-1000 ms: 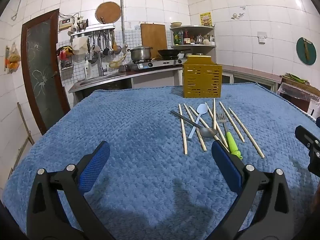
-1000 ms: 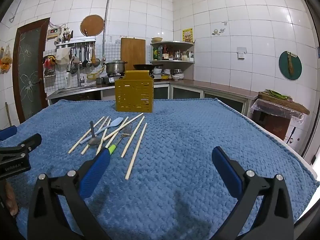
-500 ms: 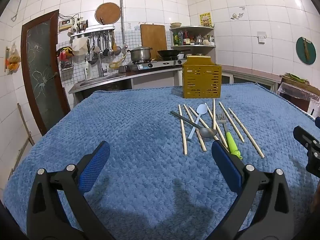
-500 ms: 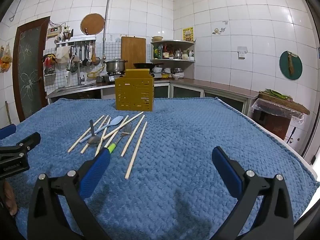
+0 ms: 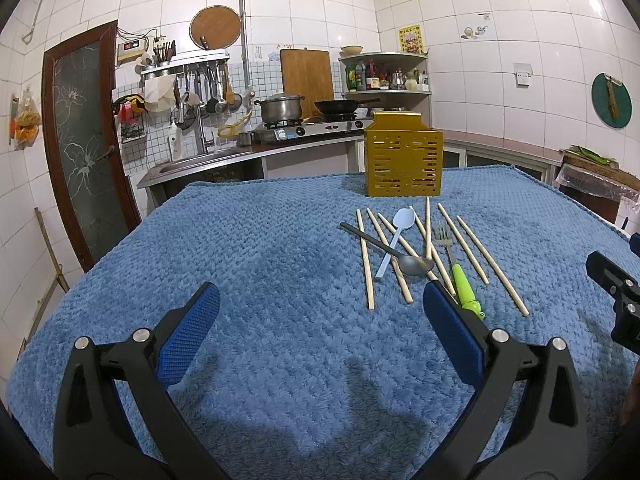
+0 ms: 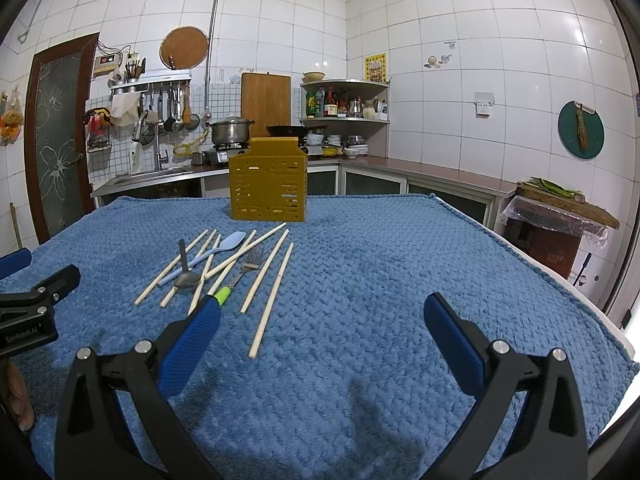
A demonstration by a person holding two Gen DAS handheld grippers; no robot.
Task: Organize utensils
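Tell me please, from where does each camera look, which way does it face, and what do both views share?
Left wrist: sits on the left gripper, faces the yellow holder across the blue cloth; the right gripper's tip shows at the right edge.
Right wrist: sits on the right gripper, facing likewise; the left gripper's tip shows at left.
Shared: holder, chopsticks, fork.

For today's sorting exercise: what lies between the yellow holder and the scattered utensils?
Only bare blue cloth between the holder and the utensils, clearest in the right wrist view.
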